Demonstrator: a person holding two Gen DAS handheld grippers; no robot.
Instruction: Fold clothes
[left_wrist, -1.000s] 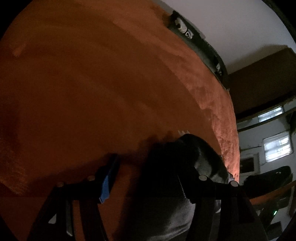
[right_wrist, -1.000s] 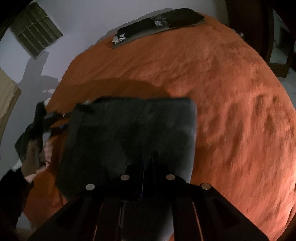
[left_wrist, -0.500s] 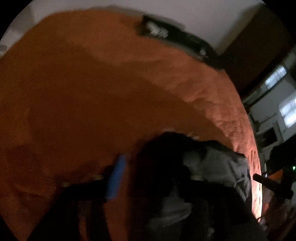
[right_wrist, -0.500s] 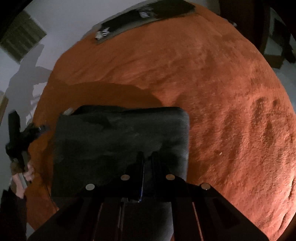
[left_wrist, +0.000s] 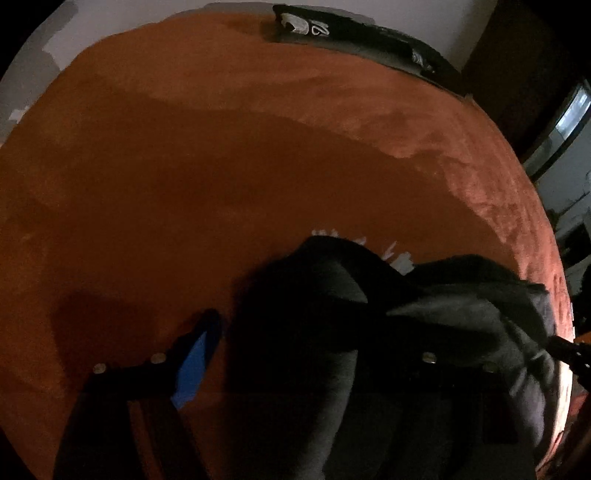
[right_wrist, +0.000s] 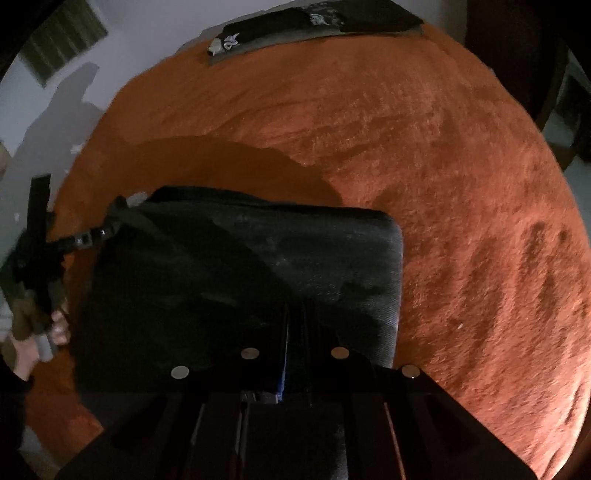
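1. A folded dark grey garment (right_wrist: 243, 280) lies on an orange fleece blanket (right_wrist: 461, 177), toward that blanket's near left part; its right edge is a neat fold, and its left end is bunched and rumpled (left_wrist: 369, 332).
2. The right gripper (right_wrist: 295, 325) has its jaws together, clamped on the garment's near edge.
3. The left gripper (left_wrist: 314, 343) stands over the garment's bunched end, jaws well apart; the blue-padded finger (left_wrist: 195, 358) is off the cloth over the blanket; the other finger is lost in shadow against the garment; no pinch shows.
4. A person's hand (right_wrist: 40, 332) holds the left gripper just off the garment's left side.
5. Beyond the garment, at the blanket's far edge, lie other dark folded clothes (right_wrist: 317, 22) with white prints.
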